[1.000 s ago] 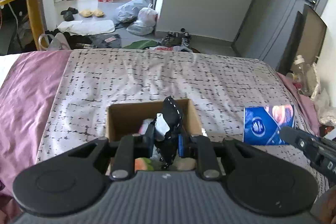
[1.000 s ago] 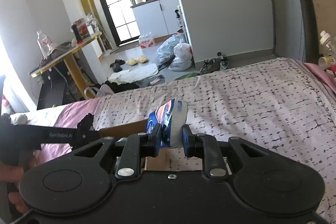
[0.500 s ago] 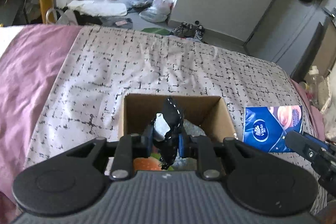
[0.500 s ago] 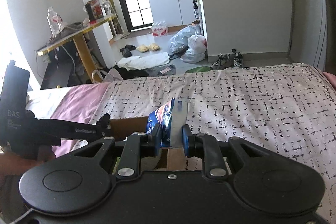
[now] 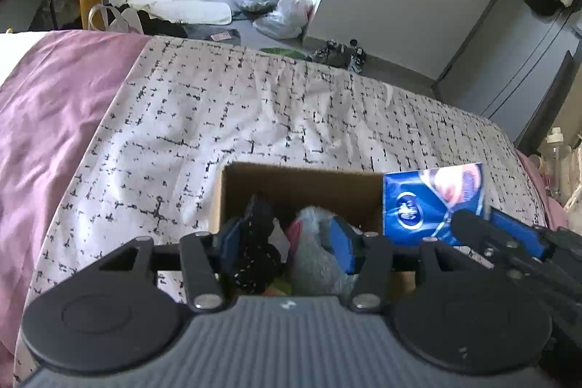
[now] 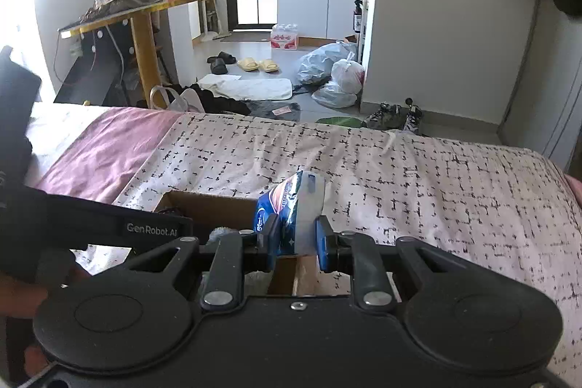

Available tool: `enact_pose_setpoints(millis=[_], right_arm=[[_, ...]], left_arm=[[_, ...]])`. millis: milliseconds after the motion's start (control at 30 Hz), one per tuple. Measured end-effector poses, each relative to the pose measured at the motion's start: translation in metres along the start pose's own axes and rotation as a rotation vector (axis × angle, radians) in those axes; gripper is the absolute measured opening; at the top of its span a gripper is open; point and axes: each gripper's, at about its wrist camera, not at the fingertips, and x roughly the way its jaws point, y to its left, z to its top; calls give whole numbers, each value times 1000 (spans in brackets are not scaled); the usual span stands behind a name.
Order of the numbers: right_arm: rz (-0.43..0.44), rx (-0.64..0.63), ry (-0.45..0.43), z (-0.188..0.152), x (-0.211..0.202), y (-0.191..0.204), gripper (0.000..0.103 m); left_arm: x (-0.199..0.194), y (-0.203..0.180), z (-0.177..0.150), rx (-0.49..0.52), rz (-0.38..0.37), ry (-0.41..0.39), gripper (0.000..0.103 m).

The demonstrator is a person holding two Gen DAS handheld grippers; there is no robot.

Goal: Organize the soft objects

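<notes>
Left gripper (image 5: 285, 240) jaws have just been opening, now spread apart over the open cardboard box (image 5: 291, 184). The black speckled fabric item (image 5: 256, 253) sits between them, lying against the left pad; the right pad is clear of it, so it's not pinched. Beside the black item inside the box: a grey plush piece (image 5: 313, 253) with a bit of pink on it, plus some orange/green stuff lower down, too hidden to identify. Right gripper (image 6: 296, 239) is pressed tight on a blue tissue pack (image 6: 291, 210), pads squeezing its lower end so the pack stands up and bulges out above the jaws. In the left wrist view the same pack (image 5: 433, 202) is at the box's right rim, overlapping the corner, with the right gripper's fingers (image 5: 473, 228) reaching in from the right edge. In the right wrist view the box (image 6: 211, 206) is just left of and below the pack, and the left gripper's black arm (image 6: 120, 224) crosses in from the left over the box, a hand (image 6: 22, 293) partly visible at the left edge. Box rests on a bed with a white black-checked cover (image 5: 254, 111); pink sheet (image 5: 47, 104) on the left side. Beyond the bed: floor with plastic bags (image 6: 334, 71), yellow slippers (image 6: 258, 63), shoes (image 6: 394, 115).
</notes>
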Motion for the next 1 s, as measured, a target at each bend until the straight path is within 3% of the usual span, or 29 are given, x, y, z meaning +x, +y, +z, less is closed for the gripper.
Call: enact_pose_setpoints(millis=[133,300,367,433,467,833,1000], right_arm=[[-29,-78,-18,3,7,5,21],[-37,-87,6,2,10,1,23],[-24,-63,11,-1,6,-2,29],[6,-17,5,-3,1,-8,46],[13,2,-3,-4,-2,-11,48],[34,199,8,-23,-31,-56,49],[38,241,20,-34,-42,-73,49]], left_arm=[[0,3,3,-16,0,-1,52],[2,3,2,-20,10,0,52],[3,2,2,-21,15,-1,52],[4,2,1,-25,25,-6,52],[3,2,1,-30,29,-9,53],[-9,-15,-2,8,34,-8,53],[-21,-27,-8,47,60,-15,68]])
